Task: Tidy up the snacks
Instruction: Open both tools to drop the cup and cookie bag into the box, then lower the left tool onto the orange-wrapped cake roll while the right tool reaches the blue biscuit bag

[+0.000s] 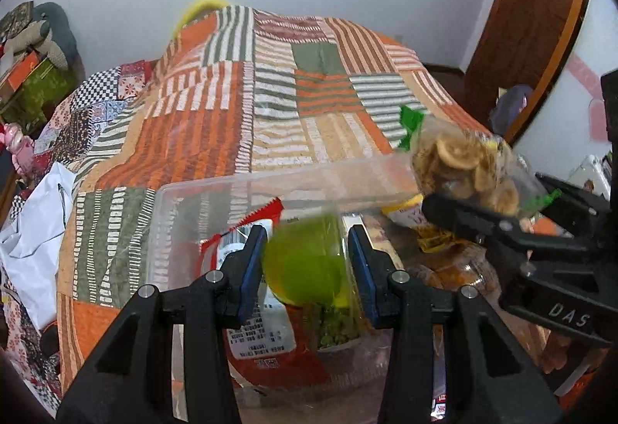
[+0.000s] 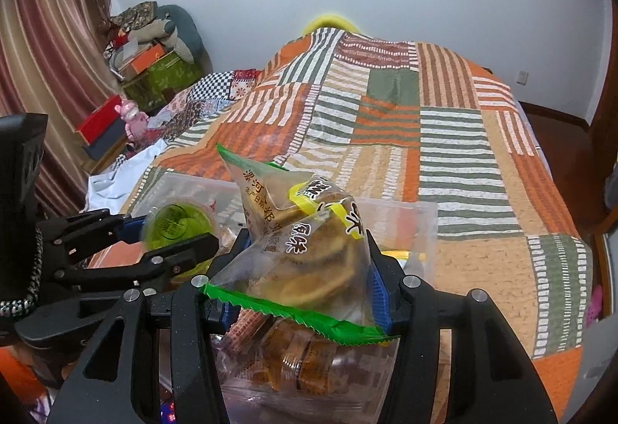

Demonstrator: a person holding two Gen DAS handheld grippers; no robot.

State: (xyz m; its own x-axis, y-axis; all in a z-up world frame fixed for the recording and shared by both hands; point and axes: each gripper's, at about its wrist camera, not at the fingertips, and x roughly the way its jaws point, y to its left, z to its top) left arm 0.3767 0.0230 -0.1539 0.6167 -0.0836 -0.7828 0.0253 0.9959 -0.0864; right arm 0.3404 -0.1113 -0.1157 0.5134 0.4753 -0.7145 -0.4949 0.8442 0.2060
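Observation:
My left gripper is shut on a green jelly cup and holds it over a clear plastic bin on the bed. The cup also shows in the right wrist view. My right gripper is shut on a clear bag of round biscuits with green edges, held above the bin's right side. That bag appears at the right of the left wrist view. In the bin lie a red snack packet and small wrapped snacks.
The bin sits on a patchwork quilt covering the bed. White cloth lies at the bed's left edge. Boxes and soft toys are stacked by the curtain at the far left. A wooden door stands at the right.

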